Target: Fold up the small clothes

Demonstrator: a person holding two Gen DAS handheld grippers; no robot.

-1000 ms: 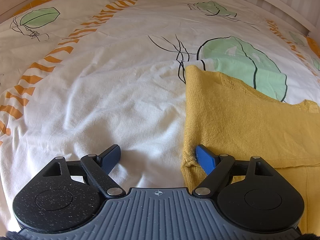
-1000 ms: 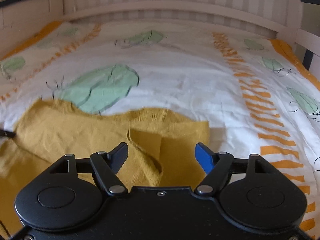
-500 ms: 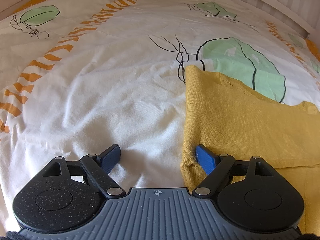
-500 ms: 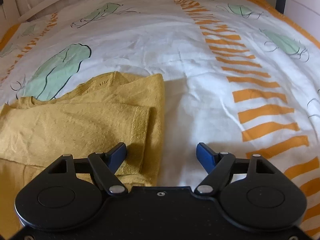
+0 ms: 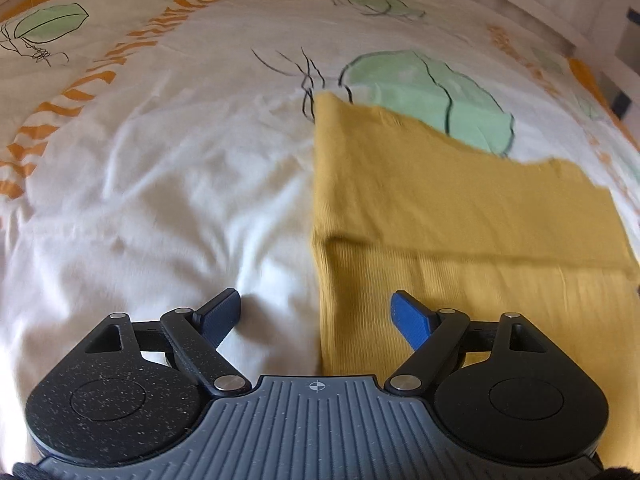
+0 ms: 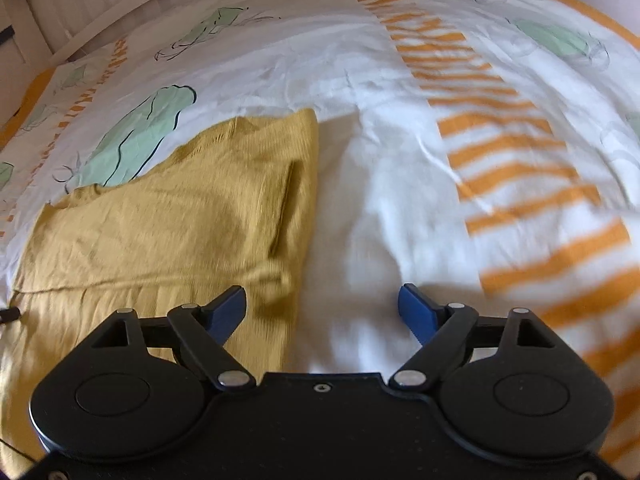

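Note:
A mustard-yellow knit top lies flat on the bed, with its sleeves folded in over the body. My left gripper is open and empty, straddling the top's left edge near the hem. My right gripper is open and empty, straddling the top's right edge, with its left finger above the cloth. The top also shows in the right wrist view, with a folded sleeve cuff near its right side.
The top lies on a white duvet printed with green leaves and orange stripes. A white slatted bed rail runs along the far edge. A dark cable tip shows at the left of the right wrist view.
Both grippers have drawn back toward the hem end of the top, so more of it shows. The right gripper first swung right to the top's right edge. Both stayed open.

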